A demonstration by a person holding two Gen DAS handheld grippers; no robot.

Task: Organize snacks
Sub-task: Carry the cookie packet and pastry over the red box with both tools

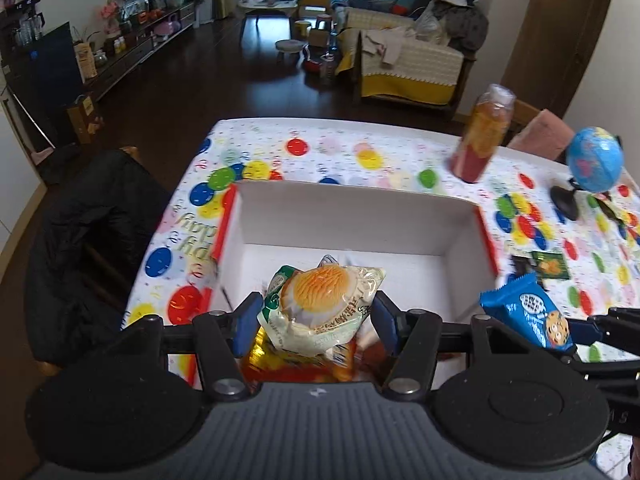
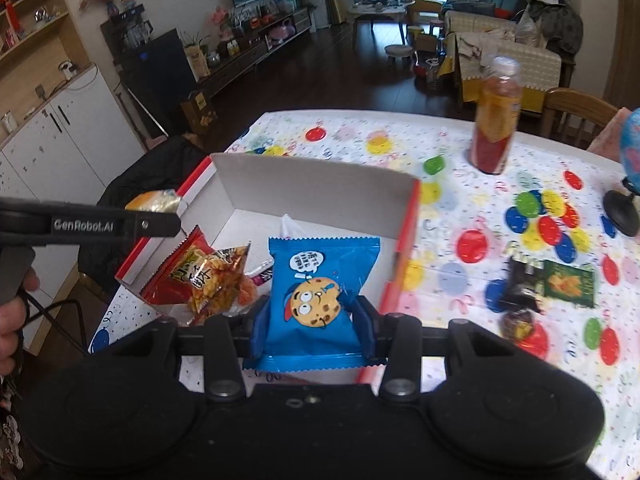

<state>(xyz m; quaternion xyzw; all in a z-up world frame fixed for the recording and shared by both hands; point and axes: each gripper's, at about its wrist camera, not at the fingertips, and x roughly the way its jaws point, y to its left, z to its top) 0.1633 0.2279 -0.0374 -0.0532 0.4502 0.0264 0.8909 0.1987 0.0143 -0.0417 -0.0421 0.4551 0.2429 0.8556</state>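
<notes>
My left gripper (image 1: 316, 318) is shut on a pale green-and-white cake packet (image 1: 320, 306) and holds it over the near end of the white box with red edges (image 1: 352, 212). Below the packet a red-and-gold snack bag (image 1: 296, 364) lies in the box. My right gripper (image 2: 314, 320) is shut on a blue cookie packet (image 2: 316, 300), held above the box (image 2: 316, 190) near its right wall. The same blue packet (image 1: 528, 312) shows at the right in the left wrist view. In the box lies a red-orange snack bag (image 2: 208, 276).
A juice bottle (image 1: 482, 132) stands at the table's far right, with a small blue globe (image 1: 594, 158) beside it. A green packet (image 2: 568, 282) and dark wrapped snacks (image 2: 520, 288) lie on the balloon-print cloth right of the box. A dark jacket hangs over the chair (image 1: 92, 248) on the left.
</notes>
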